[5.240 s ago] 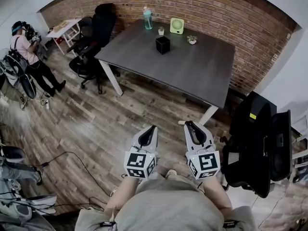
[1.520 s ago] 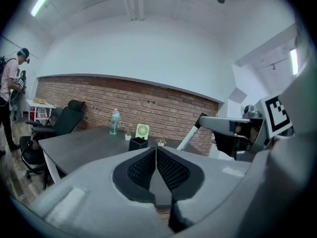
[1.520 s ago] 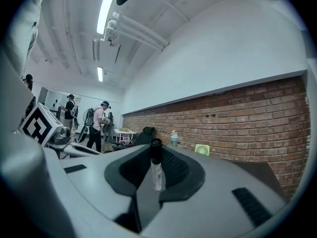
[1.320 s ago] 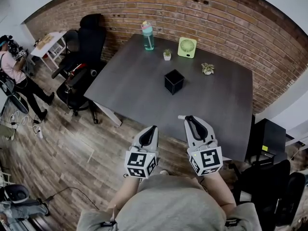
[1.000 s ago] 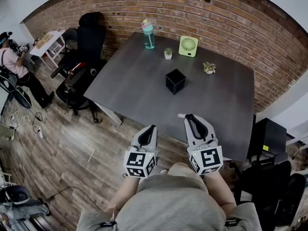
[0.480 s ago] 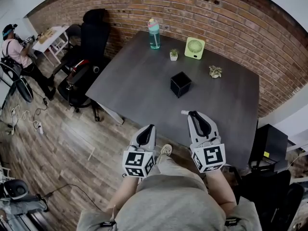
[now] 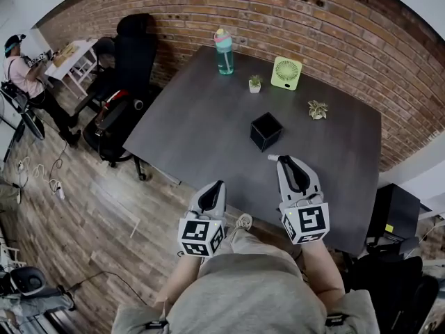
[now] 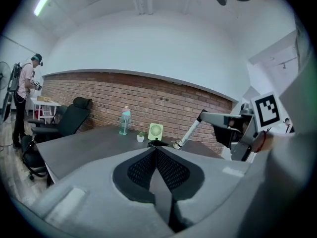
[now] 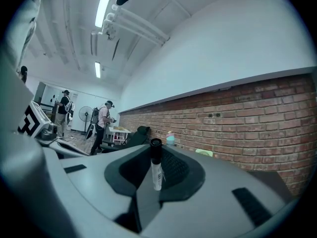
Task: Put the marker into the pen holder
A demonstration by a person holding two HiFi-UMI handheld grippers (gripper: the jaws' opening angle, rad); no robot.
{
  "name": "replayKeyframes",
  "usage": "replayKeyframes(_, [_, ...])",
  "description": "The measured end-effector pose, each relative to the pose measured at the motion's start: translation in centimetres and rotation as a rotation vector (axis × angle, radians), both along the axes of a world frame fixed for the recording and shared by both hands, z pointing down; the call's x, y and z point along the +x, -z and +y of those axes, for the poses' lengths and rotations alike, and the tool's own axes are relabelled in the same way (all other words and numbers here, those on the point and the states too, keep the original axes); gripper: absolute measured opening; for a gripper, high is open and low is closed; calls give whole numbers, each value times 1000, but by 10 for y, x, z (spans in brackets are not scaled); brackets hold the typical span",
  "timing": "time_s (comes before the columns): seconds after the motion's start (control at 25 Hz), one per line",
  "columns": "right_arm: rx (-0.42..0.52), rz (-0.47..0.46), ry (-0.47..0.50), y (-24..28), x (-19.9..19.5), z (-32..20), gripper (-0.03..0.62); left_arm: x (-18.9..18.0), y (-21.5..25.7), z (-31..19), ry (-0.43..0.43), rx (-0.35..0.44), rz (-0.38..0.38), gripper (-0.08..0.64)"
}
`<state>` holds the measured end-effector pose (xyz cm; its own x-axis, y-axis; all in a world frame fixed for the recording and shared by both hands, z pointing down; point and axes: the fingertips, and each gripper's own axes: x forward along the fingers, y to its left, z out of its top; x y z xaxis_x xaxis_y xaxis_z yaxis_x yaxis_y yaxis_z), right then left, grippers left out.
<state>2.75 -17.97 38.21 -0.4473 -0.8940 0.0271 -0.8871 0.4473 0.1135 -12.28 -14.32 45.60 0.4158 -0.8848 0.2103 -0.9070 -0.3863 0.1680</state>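
The right gripper's [image 9: 156,178] jaws were clamped on the marker [image 9: 156,165], which stood crosswise between them with its dark cap clear of the pads. In the head view its pale end poked out to the left of the jaw tips. The left gripper's [image 8: 155,151] jaws were pressed together with nothing between them. It hung over the floor at the near edge of the counter [image 7: 188,117].

The step in hand looked like the carry. The marker was gripped and airborne, just short of the black pen holder [image 7: 266,131], which stood open-topped on the counter ahead of the right gripper. The next move probably called for raising that gripper over the opening, tipping the marker end-down, and then letting go.

Five seconds earlier the counter had lain well off across the wooden floor. Since then the person had walked up to it, and the right gripper had come over its surface with the marker clamped the same way.
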Motion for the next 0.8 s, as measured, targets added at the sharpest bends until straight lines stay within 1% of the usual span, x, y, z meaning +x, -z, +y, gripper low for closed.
replayKeyframes(0.28, [-2, 24, -33, -1, 4, -44, 66, -4, 1, -32, -20, -9, -2, 21])
replayKeyframes(0.56, [-14, 40, -36, -10, -1, -86, 66, -5, -4, -58, -37, -28, -7, 21])
replayKeyframes(0.8, [-44, 50, -37, -25, -5, -118, 66, -8, -6, -78, -37, -40, -15, 21])
